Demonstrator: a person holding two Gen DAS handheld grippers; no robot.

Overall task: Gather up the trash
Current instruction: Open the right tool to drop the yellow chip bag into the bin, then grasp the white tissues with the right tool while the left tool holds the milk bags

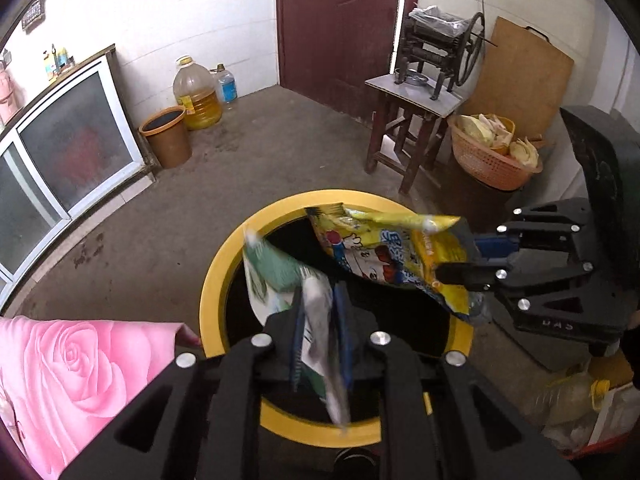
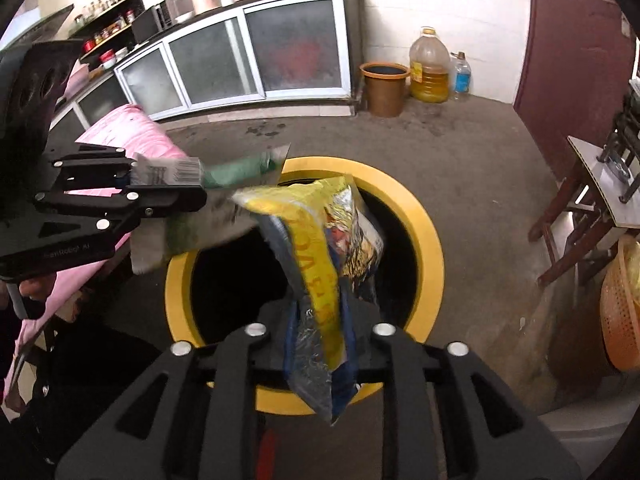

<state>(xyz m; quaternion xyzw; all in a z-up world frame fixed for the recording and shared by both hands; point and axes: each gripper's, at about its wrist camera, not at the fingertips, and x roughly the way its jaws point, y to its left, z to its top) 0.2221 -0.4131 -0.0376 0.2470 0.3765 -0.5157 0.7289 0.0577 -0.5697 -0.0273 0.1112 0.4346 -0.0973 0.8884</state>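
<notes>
Left gripper jaws slightly parted, green-white wrapper between them, barcode showing. Right gripper jaws slightly parted around yellow cartoon snack bag; its print too blurred to read. Both hang over yellow-rimmed bin. Pad contact: cannot tell. Right gripper base marked "DAS". Oil jug far left.

- Grey concrete floor lies ahead of the gripper, stained.
- White tiled wall beyond it, with a dark red door.
- Glass-fronted cabinet along the wall.
- Wooden stool beside the door.
</notes>
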